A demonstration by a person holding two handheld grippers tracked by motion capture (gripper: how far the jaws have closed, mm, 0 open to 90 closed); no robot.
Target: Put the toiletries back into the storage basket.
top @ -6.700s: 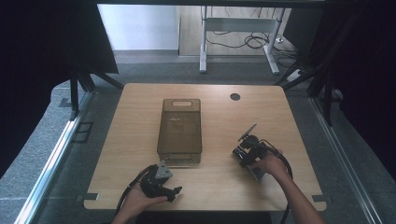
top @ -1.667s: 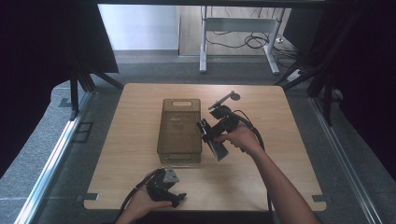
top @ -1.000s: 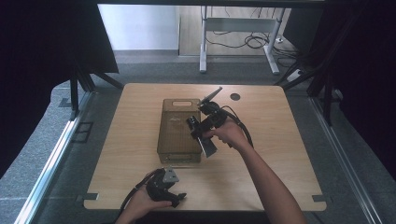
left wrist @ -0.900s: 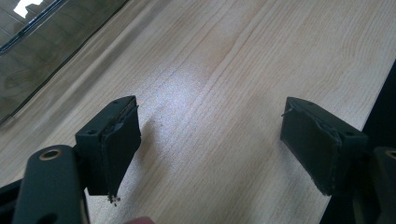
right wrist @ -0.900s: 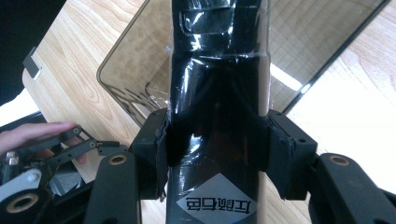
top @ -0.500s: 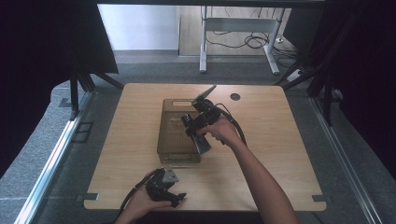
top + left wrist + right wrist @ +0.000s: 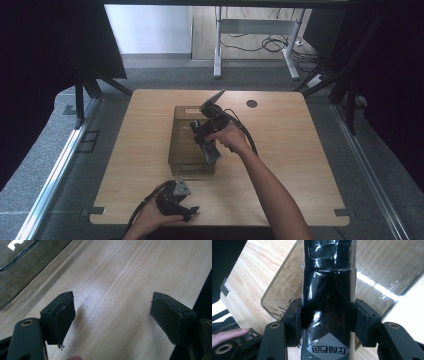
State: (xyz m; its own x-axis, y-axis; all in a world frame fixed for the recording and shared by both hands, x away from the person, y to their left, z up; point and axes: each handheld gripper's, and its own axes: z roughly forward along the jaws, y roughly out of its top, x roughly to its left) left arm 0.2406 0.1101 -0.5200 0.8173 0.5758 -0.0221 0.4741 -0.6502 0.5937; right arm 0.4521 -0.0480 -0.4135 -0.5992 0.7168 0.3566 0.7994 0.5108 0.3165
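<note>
My right gripper (image 7: 204,139) is shut on a long black glossy-wrapped package (image 7: 211,154) and holds it over the right part of a clear brown bin (image 7: 175,150). In the right gripper view the jaws of that gripper (image 7: 327,320) squeeze both sides of the package (image 7: 328,277), which carries a silver diamond label; the bin (image 7: 279,290) lies beneath it. My left gripper (image 7: 187,212) rests near the table's front edge, below the bin. Its jaws (image 7: 112,312) stand wide apart with only bare wood between them.
The light wooden table (image 7: 300,165) has a dark round cable hole (image 7: 251,103) at the back right. A corner of the bin (image 7: 15,277) appears at the upper left of the left gripper view. Beyond the table stand a desk frame and cables (image 7: 260,45).
My right gripper has carried the package from the table's right side leftward, over the bin. The left gripper has stayed at the front edge.
</note>
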